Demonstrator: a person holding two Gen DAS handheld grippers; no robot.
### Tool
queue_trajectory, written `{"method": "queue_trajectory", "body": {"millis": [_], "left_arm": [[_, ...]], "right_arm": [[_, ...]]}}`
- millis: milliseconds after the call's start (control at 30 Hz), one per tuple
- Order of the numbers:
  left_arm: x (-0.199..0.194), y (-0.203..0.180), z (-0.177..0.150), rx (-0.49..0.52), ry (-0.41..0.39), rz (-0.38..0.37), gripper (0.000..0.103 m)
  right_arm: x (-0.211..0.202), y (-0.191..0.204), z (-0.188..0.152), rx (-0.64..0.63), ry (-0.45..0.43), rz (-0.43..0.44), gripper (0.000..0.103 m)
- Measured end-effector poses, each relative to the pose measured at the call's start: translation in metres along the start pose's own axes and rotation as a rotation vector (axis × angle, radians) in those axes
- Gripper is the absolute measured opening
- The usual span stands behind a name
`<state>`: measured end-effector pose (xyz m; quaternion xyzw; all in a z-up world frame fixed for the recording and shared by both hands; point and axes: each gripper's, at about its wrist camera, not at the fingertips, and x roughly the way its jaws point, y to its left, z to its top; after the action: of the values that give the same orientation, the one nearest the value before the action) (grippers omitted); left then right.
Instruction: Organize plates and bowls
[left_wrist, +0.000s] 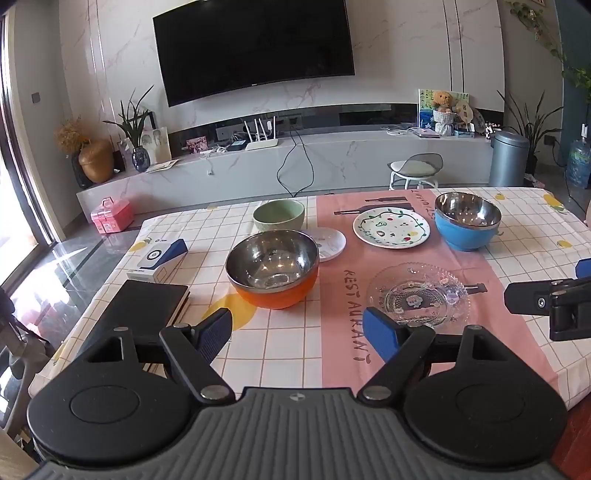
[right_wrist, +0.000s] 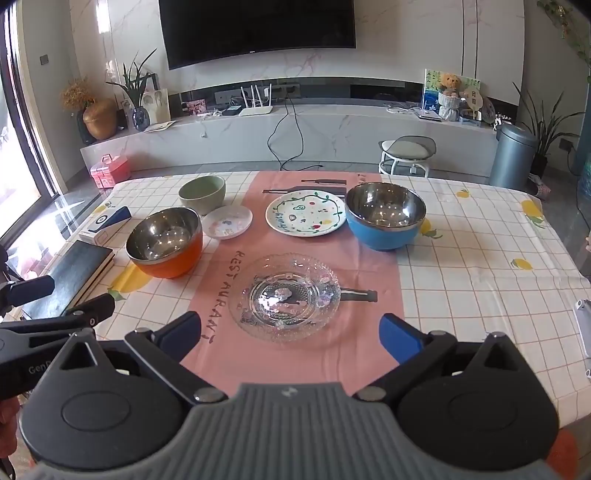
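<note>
1. While both pairs of tongs hover over the near edge of the counter, the left tongs stand wide apart with nothing between their blue pads, and the right tongs stand just as wide and empty.
2. Just beyond the right tongs, a clear glass plate lies flat on the pink runner.
3. To its left, near the left tongs, stands an orange bowl with a steel inside.
4. At the far right of the runner stands a blue bowl, also steel inside.
5. Touching the blue bowl's left side, or nearly so, lies a white painted plate.
6. Farther left lies a small white dish, just beside the orange bowl, with a green bowl behind it.
7. At the left edge of the counter lie a black book and a white and blue box.
</note>
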<state>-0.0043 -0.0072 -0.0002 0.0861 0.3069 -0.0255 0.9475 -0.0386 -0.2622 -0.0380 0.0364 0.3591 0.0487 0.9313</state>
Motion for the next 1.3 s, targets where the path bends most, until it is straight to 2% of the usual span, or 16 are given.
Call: {"method": "queue_trajectory", "body": {"millis": [1300], "left_arm": [[-0.0037, -0.0026, -0.0006, -0.005, 0.016, -0.010, 0.094]], "right_arm": [[0.0027, 0.0059, -0.0051, -0.021, 0.031, -0.005, 0.101]]}}
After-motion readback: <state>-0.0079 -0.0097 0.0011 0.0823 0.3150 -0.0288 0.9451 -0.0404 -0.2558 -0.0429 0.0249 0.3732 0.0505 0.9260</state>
